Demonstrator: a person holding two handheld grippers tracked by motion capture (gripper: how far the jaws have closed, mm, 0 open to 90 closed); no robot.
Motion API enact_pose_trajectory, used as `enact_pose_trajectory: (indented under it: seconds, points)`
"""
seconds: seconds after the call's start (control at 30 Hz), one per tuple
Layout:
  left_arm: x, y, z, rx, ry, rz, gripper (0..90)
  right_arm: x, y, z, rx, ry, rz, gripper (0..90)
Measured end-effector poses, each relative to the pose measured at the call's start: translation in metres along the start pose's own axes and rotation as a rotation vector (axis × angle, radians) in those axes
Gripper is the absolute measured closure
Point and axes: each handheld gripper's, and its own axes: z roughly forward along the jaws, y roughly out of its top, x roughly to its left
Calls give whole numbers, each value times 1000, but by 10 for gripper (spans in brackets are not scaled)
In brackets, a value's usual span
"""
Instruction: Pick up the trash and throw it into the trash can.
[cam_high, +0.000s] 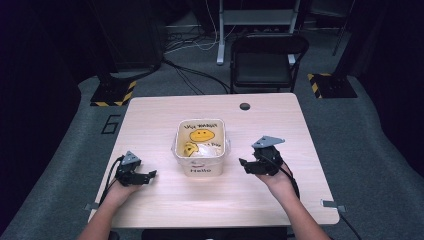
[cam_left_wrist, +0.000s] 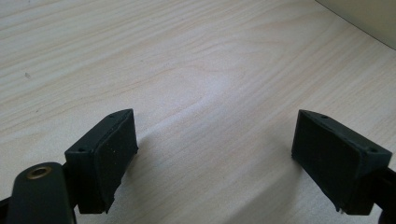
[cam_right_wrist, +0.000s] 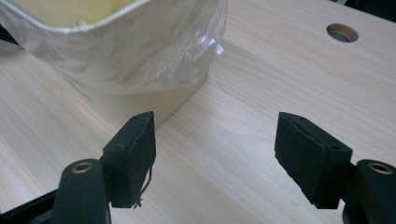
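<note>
From above, a cream square plastic bin (cam_high: 200, 145) lined with clear film stands mid-table on the pale wooden table (cam_high: 150, 115), left gripper (cam_high: 149, 176) near-left and right gripper (cam_high: 243, 165) just right of it, both apart from it. Left gripper view: jaws spread, nothing between them. Right gripper view: jaws parted and empty, bin corner (cam_right_wrist: 140, 100) just beyond.

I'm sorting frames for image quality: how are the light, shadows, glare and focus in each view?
High view: the pale wooden table is brightly lit, the room behind is nearly black, and the picture is soft. Left gripper view: the left tongs are open, casting soft shadows on sharp wood grain. Right gripper view: the right tongs are open, with glare on the clear plastic liner of the cream square bin.
</note>
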Motion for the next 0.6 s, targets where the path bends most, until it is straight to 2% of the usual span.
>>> enact_pose_trajectory:
  seconds: [0.4, 0.6]
  points:
    - [0, 0, 0, 0, 0, 0, 140, -7, -35, 13, 18, -10, 42, 288]
    - [0, 0, 0, 0, 0, 0, 140, -12, -52, 23, 53, -10, 77, 258]
